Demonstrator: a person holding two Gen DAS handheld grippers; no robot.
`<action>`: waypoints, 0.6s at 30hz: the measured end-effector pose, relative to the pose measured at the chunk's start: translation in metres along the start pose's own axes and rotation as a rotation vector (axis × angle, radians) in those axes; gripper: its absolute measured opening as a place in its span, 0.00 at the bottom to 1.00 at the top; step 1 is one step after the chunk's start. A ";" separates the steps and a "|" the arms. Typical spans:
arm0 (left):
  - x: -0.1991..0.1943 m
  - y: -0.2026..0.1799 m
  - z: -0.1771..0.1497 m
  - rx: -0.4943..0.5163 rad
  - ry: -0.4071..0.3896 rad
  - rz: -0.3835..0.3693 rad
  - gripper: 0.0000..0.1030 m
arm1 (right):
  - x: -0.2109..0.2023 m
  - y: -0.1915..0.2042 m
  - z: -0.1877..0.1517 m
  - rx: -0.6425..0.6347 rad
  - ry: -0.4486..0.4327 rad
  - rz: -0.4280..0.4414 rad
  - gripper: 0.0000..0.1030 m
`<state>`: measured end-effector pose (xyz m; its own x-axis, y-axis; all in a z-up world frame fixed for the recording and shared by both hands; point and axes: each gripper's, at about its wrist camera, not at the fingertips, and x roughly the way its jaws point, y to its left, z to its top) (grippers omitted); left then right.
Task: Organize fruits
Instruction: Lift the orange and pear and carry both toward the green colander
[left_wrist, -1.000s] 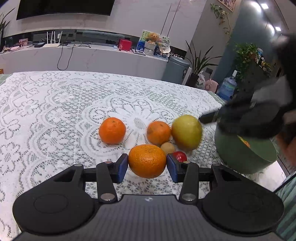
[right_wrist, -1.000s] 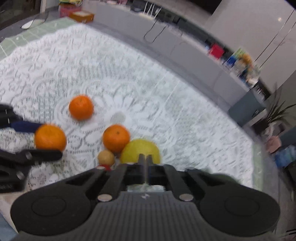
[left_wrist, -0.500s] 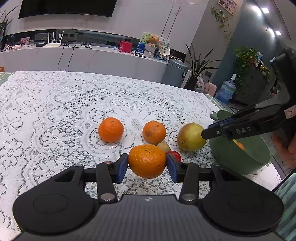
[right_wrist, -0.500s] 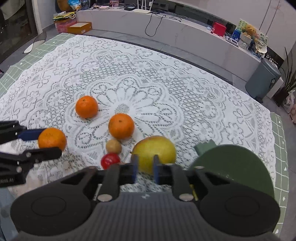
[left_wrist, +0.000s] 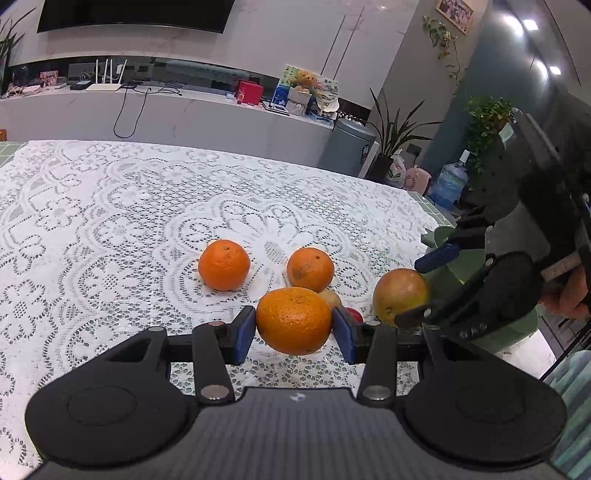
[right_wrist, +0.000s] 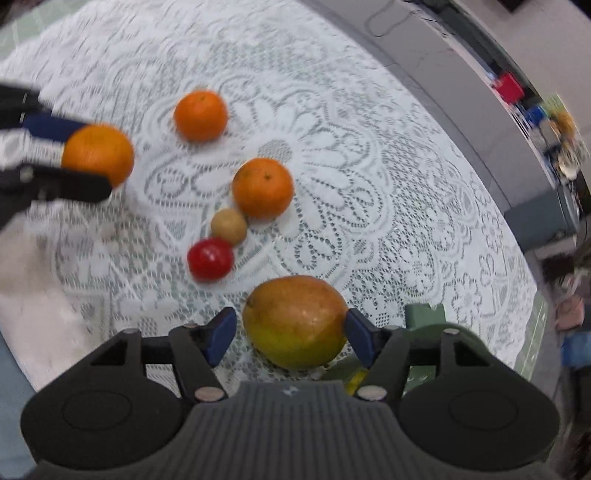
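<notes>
My left gripper (left_wrist: 293, 332) is shut on a large orange (left_wrist: 293, 320) and holds it just above the lace tablecloth; from the right wrist view this held orange (right_wrist: 98, 155) is at the far left. My right gripper (right_wrist: 291, 338) points steeply down with its jaws opening around a yellow-red mango (right_wrist: 295, 321) that lies on the cloth. Its left pad stands clear of the mango and its right pad is at the skin. In the left wrist view the mango (left_wrist: 400, 295) sits between the right gripper's fingers (left_wrist: 436, 258).
Two loose oranges (right_wrist: 200, 115) (right_wrist: 263, 188), a small tan fruit (right_wrist: 228, 226) and a small red fruit (right_wrist: 210, 258) lie on the cloth. A green bowl (right_wrist: 424, 317) stands just right of the mango, near the table's edge. A hand (left_wrist: 565, 299) holds the right gripper.
The right gripper went from shut to open and dropped down around the mango, tilting more steeply. The left gripper and its orange stayed put.
</notes>
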<state>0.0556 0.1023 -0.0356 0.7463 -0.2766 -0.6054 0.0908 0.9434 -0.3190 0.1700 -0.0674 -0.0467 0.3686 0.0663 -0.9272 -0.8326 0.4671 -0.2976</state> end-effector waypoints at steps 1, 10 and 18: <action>0.001 0.000 0.001 -0.001 0.001 -0.001 0.50 | 0.001 0.001 0.001 -0.019 0.007 -0.008 0.63; 0.006 0.002 0.001 -0.003 0.021 0.004 0.50 | 0.022 0.010 0.013 -0.169 0.049 -0.089 0.66; 0.010 0.005 0.003 -0.011 0.024 -0.002 0.50 | 0.038 0.008 0.012 -0.184 0.054 -0.161 0.60</action>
<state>0.0650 0.1049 -0.0411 0.7299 -0.2827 -0.6224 0.0845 0.9408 -0.3281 0.1821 -0.0502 -0.0815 0.4837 -0.0458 -0.8740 -0.8282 0.2991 -0.4740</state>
